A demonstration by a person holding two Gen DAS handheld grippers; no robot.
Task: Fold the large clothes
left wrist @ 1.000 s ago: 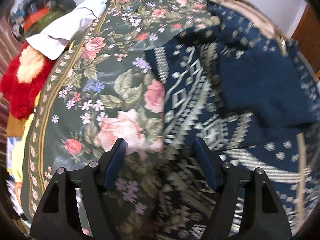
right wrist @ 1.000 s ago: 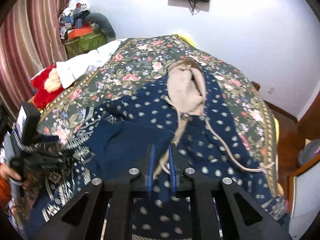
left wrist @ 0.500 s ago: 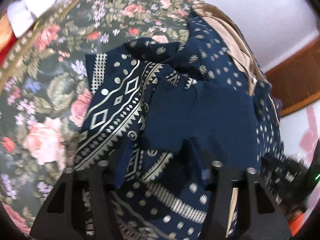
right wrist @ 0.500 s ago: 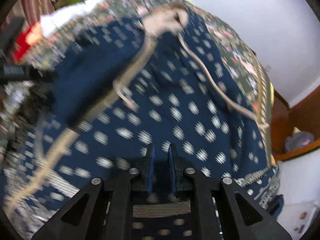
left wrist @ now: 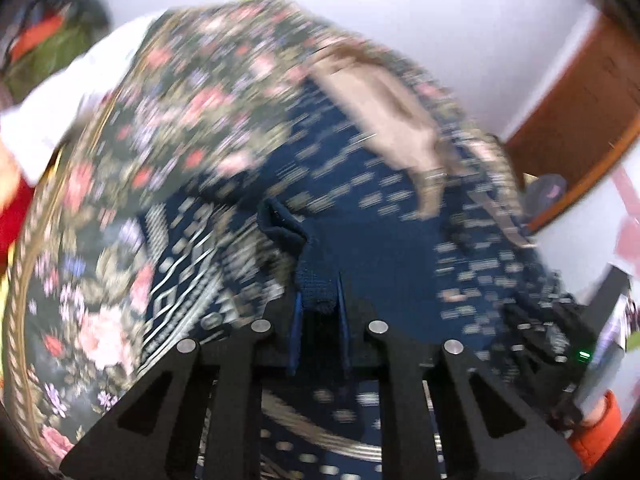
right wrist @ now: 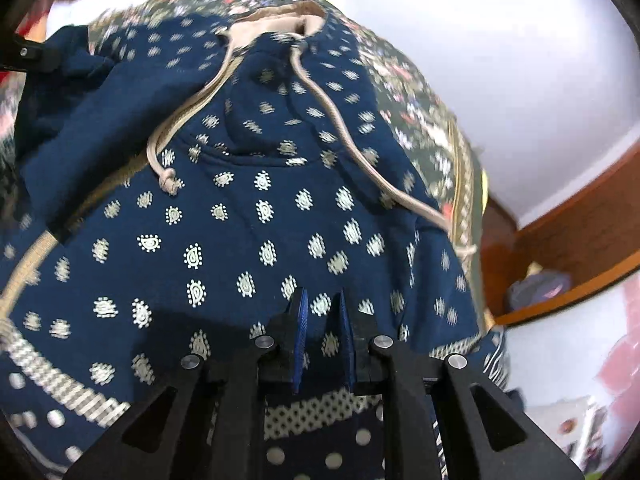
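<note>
Left wrist view: a second ago the left gripper [left wrist: 318,300] was spread wide above the floral bedspread [left wrist: 120,208]; now its fingers are clamping a bunched fold of plain navy knit from the hoodie [left wrist: 360,224], the cloth rising between the blue pads. The picture is blurring with motion. The hoodie is lying on the bedspread, long axis running away from the camera, its tan-lined hood [left wrist: 380,108] pointing toward the far white wall [left wrist: 400,12]. A white cloth [left wrist: 52,120] is lying at the bedspread's left edge.

Right wrist view: the right gripper [right wrist: 322,320] is staying clenched as before, now pinching the navy patterned fabric of the hoodie [right wrist: 240,208] near its patterned hem band. The garment is filling far more of the picture than a second ago. The hood opening [right wrist: 280,26] is pointing away toward the wall, and the tan drawstring [right wrist: 340,132] is trailing down across the chest toward the right. A wooden shelf [right wrist: 568,248] at right is holding a bluish bundle [right wrist: 536,284].
</note>
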